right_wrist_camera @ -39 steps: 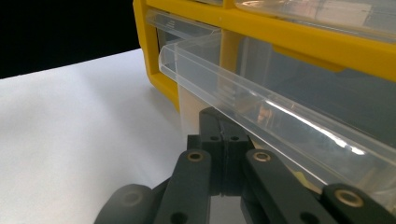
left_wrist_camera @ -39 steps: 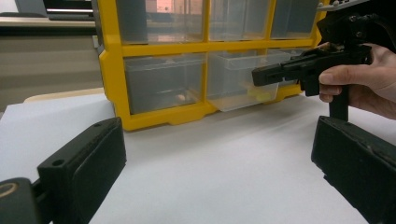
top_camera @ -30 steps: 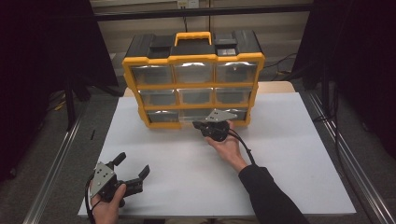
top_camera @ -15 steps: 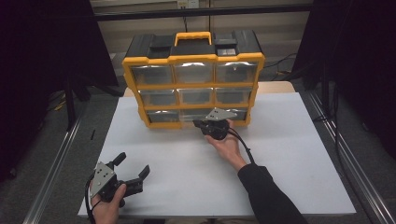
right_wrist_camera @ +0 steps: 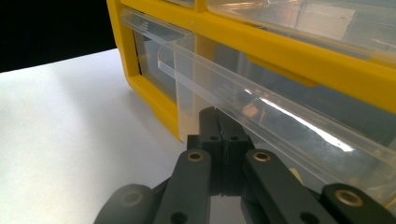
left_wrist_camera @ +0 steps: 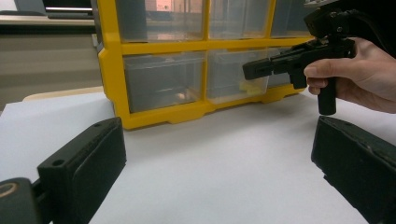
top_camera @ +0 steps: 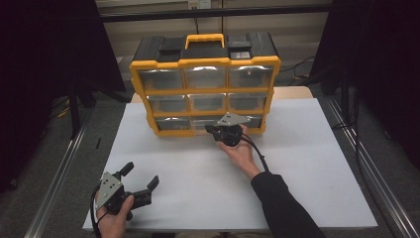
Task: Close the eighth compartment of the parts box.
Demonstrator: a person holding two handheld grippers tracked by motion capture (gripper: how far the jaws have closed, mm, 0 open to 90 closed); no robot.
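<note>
A yellow and black drawer cabinet (top_camera: 204,91) with clear drawers stands at the back of the white sheet (top_camera: 297,163). My right gripper (top_camera: 210,130) is at its bottom row, jaws shut, tips against the front of the bottom middle drawer (top_camera: 198,124). In the right gripper view the closed jaws (right_wrist_camera: 218,119) press just under that clear drawer's front lip (right_wrist_camera: 261,98), which juts out from the yellow frame (right_wrist_camera: 154,102). Whether anything is pinched there I cannot tell. My left gripper (top_camera: 140,174) rests near the front left of the sheet, open and holding nothing.
The left gripper view looks across bare white sheet (left_wrist_camera: 224,154) to the cabinet's bottom row (left_wrist_camera: 163,79) and the right gripper (left_wrist_camera: 261,69) in the person's hand (left_wrist_camera: 364,74). A cable (top_camera: 257,151) trails from the right gripper. Metal rails run along both table sides.
</note>
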